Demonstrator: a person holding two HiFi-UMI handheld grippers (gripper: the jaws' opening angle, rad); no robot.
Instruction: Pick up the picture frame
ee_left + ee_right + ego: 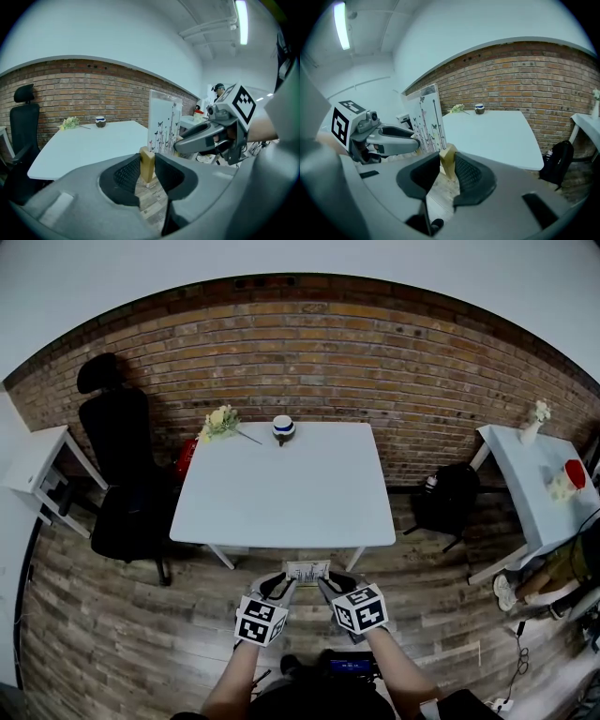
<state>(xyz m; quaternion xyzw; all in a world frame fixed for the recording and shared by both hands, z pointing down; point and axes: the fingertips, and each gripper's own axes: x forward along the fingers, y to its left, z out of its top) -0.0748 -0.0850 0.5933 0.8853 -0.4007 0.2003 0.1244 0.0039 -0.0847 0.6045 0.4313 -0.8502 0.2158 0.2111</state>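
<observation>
Left gripper (279, 585) and right gripper (330, 585) each clamp a wooden end of the picture frame (307, 571). It stands upright above the floor (141, 634), near the table (281, 502).

Left gripper (281, 579): held low in front of the body, tipped somewhat downward, fingertips angled inward toward the other gripper.
Left jaws: closed on a wooden end piece of the picture frame (307, 570), with one ribbed pad pressed to each side of it.
Right gripper (330, 582): level with the left, tipped down alike, fingertips angled inward.
Right jaws: closed on the opposite wooden end piece, pads pressed to both of its sides.
Fingertip spacing: the two sets are near each other, with the frame between them.
Left forearm (232, 681): bare, extended forward.
Right forearm (398, 673): bare, extended forward, converging with the left.
</observation>
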